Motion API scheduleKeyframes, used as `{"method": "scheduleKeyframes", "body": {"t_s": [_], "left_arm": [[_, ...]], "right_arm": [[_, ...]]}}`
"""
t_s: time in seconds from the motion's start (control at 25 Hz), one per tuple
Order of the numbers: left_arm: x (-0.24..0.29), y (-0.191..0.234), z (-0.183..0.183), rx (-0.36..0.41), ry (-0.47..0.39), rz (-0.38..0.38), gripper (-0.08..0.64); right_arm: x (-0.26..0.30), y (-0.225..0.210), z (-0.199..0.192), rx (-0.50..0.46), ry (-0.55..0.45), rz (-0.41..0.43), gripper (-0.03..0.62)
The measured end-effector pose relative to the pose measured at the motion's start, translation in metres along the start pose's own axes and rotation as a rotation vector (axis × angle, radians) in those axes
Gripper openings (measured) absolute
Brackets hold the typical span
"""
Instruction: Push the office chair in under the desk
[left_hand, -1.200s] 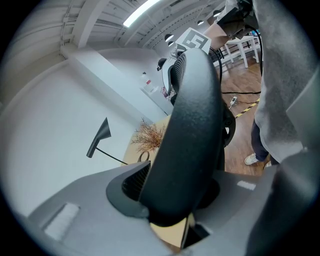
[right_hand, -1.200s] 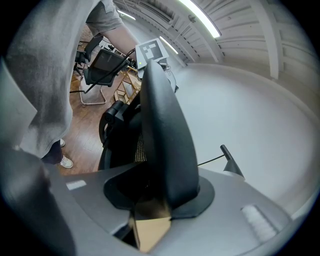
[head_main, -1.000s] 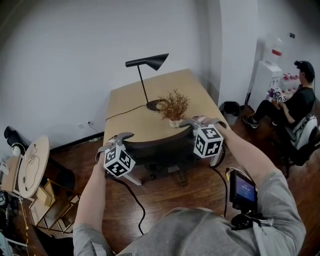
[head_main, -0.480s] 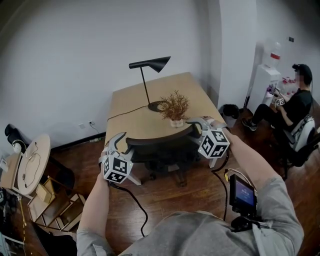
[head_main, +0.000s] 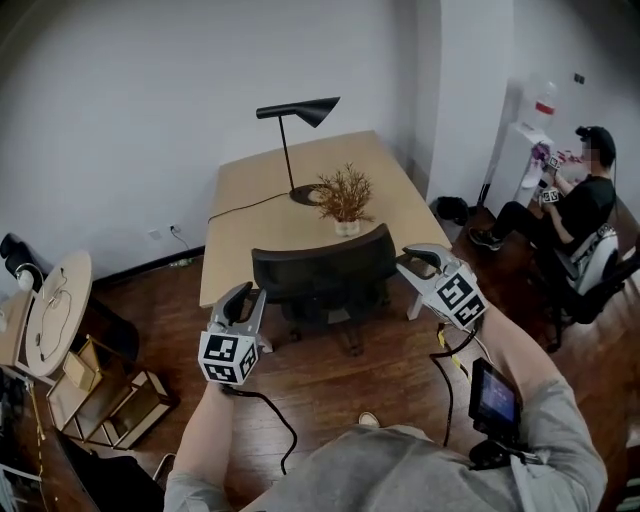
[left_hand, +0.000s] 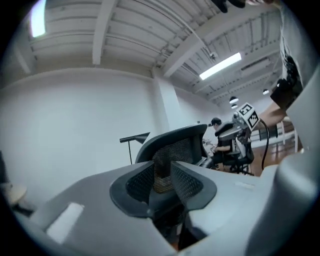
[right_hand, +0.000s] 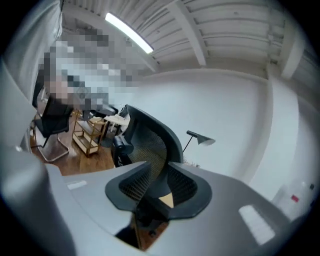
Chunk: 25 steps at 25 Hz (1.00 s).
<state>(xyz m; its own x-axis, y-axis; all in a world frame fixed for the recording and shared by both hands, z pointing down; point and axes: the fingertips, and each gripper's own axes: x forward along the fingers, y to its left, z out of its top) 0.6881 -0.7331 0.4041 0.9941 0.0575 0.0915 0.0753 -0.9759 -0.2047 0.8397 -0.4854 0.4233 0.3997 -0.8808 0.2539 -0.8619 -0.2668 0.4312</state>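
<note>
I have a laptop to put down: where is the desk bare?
Bare: the far end of the desk behind the lamp, and the near left corner between the cable and the chair. Crowded mid-desk round the lamp base and plant.

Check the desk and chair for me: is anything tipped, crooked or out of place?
Nothing stands out. The office chair sits tucked against the edge of the desk, its back roughly square to it. The lamp and small plant stand upright, and the lamp's cord lies across the desktop.
</note>
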Motion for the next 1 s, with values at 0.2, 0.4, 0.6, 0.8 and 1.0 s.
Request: {"method": "scheduleKeyframes", "body": {"t_s": [0.2, 0.4, 0.6, 0.8, 1.0], "left_arm": [[-0.039, -0.033, -0.018, -0.215, -0.041, -0.048, 0.03], [-0.081, -0.07, -0.049, -0.283, -0.014, -0.09, 0.0], [-0.122, -0.105, -0.084, -0.345, 0.031, -0.139, 0.0], [-0.15, -0.141, -0.108, -0.41, 0.078, -0.194, 0.0], [-0.167, -0.173, -0.114, -0.425, 0.107, -0.216, 0.0]], "right_arm": [[-0.044, 0.033, -0.028, 0.248, -0.016, -0.012, 0.081], [-0.07, 0.088, -0.058, 0.403, 0.008, -0.021, 0.049], [-0.09, 0.16, -0.066, 0.494, 0.036, 0.004, 0.04], [-0.11, 0.227, -0.061, 0.548, 0.061, 0.039, 0.032], [-0.127, 0.268, -0.063, 0.603, 0.085, 0.078, 0.008]]}}
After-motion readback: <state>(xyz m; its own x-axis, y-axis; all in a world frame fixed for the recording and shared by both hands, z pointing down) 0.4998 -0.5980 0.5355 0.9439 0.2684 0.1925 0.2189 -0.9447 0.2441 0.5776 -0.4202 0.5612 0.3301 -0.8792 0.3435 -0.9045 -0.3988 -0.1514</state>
